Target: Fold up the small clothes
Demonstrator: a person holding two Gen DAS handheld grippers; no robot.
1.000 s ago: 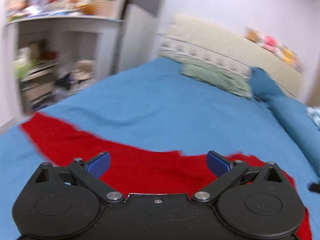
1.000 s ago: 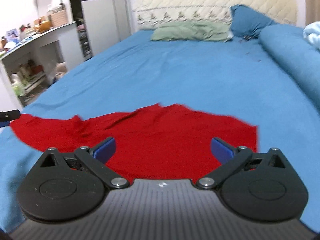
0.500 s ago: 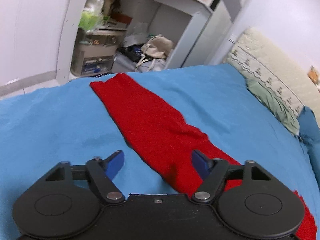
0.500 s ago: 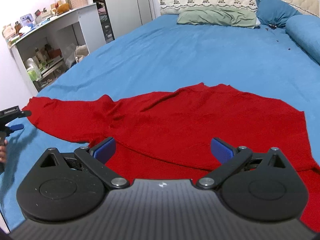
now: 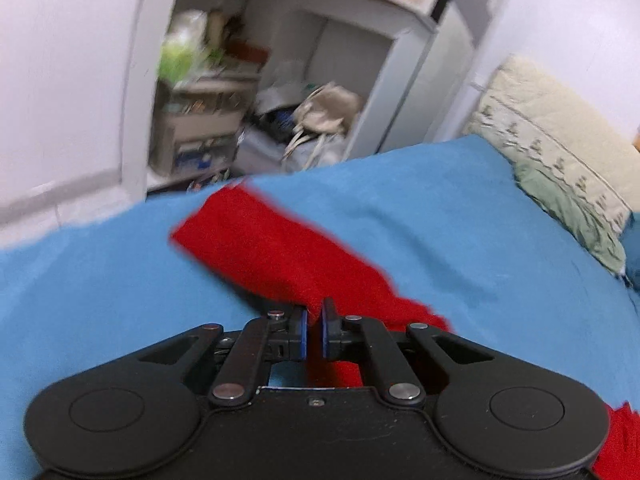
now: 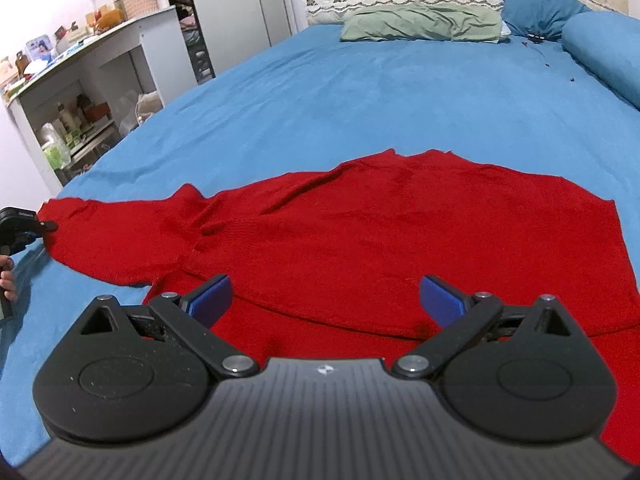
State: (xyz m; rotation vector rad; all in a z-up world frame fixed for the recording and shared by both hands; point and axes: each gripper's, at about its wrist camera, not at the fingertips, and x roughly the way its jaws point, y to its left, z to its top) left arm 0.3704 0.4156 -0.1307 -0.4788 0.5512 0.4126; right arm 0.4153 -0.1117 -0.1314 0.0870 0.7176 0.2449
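A red sweater (image 6: 400, 232) lies spread flat on the blue bed sheet (image 6: 360, 100), one sleeve stretched out to the left. In the left wrist view that sleeve (image 5: 272, 248) runs forward from my left gripper (image 5: 314, 328). Its jaws are closing tight, and the blue pads pinch a strip of red fabric. The right wrist view shows the same left gripper (image 6: 24, 226) at the sleeve's far left end. My right gripper (image 6: 326, 300) hangs open just above the sweater's near hem, nothing between its fingers.
An open shelf unit (image 5: 224, 120) full of clutter stands beyond the bed's left edge, under a desk top (image 6: 100, 52). A green pillow (image 6: 420, 24), a blue pillow (image 6: 536, 4) and a rolled blue duvet (image 6: 600, 48) lie at the head. A person's hand (image 6: 6, 280) shows at far left.
The left gripper swung left to the sleeve, dropped lower, and its jaws went from wide open to shut on the fabric. The right gripper sank closer to the sweater and stayed open.
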